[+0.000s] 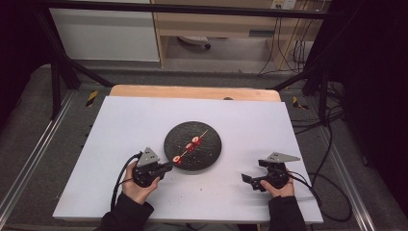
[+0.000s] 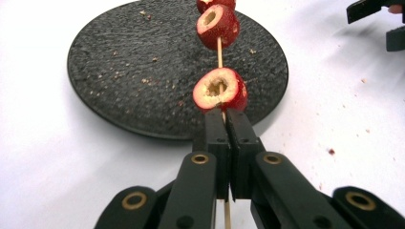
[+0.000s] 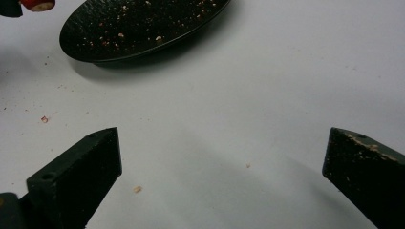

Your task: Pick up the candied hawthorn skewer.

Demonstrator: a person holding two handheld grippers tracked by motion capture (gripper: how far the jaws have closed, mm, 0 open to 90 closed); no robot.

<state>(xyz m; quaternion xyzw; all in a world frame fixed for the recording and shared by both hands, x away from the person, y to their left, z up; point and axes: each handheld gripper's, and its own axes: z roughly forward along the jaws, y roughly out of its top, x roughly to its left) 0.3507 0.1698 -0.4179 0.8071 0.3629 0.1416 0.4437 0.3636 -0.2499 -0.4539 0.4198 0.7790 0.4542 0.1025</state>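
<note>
Wooden skewer (image 2: pixel 219 50) threaded through three red fruit pieces (image 2: pixel 220 89), hollow and pale at the core, held over a round black stone-textured plate (image 2: pixel 119 71). Lay slantwise across the plate in the high view, pointed end toward the far right, nearest fruit at the plate's near-left rim. Pinched at its near end by the left gripper (image 2: pixel 224 119), jaws pressed together on the stick just behind the nearest fruit, the stick running on between them toward the camera. Scattered with pale and reddish crumbs across the plate's surface. Sat near the middle of a white tabletop (image 1: pixel 120 125), also flecked with crumbs. Rested well to the right of the plate, the right gripper (image 3: pixel 222 157), jaws spread wide with nothing between them, crumbs stuck on one.
</note>
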